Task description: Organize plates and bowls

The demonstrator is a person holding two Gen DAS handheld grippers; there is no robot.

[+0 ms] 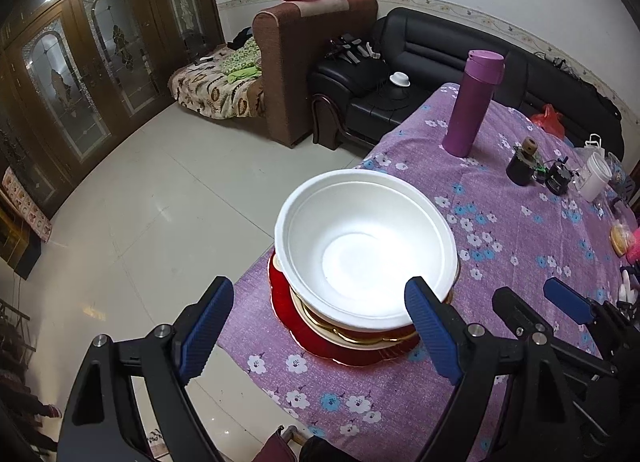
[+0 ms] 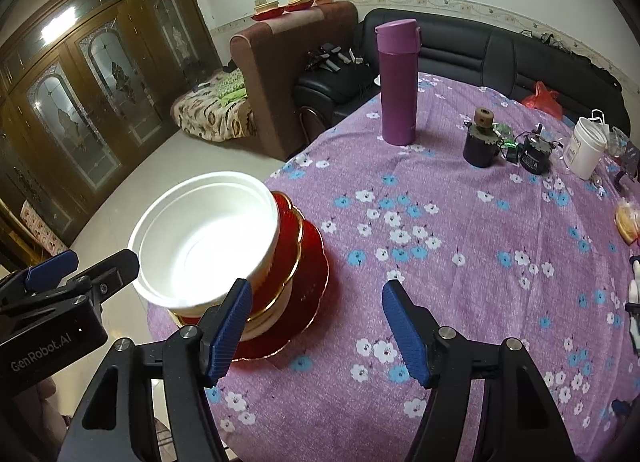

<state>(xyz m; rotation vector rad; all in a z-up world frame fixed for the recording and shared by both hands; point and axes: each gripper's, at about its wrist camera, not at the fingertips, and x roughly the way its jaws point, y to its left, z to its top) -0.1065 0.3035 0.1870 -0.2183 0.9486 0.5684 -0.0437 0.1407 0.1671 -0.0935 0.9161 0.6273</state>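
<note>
A white bowl [image 1: 366, 250] tops a stack of gold-rimmed red and cream dishes on a red plate [image 1: 316, 346] at the near edge of the table. The stack also shows in the right wrist view, with the white bowl [image 2: 204, 238] tilted over the red plate [image 2: 308, 282]. My left gripper [image 1: 320, 326] is open and empty, just in front of the stack, its fingers either side of the near rim without touching. My right gripper [image 2: 316, 330] is open and empty, to the right of the stack above the cloth. It also shows in the left wrist view [image 1: 536, 302].
The table has a purple flowered cloth [image 2: 460, 262]. A purple flask [image 2: 397, 81], two dark small devices [image 2: 482, 139] and a white jar [image 2: 586, 147] stand at the back. Brown armchair [image 1: 304, 61] with more dishes on top and a black sofa [image 1: 440, 49] lie beyond.
</note>
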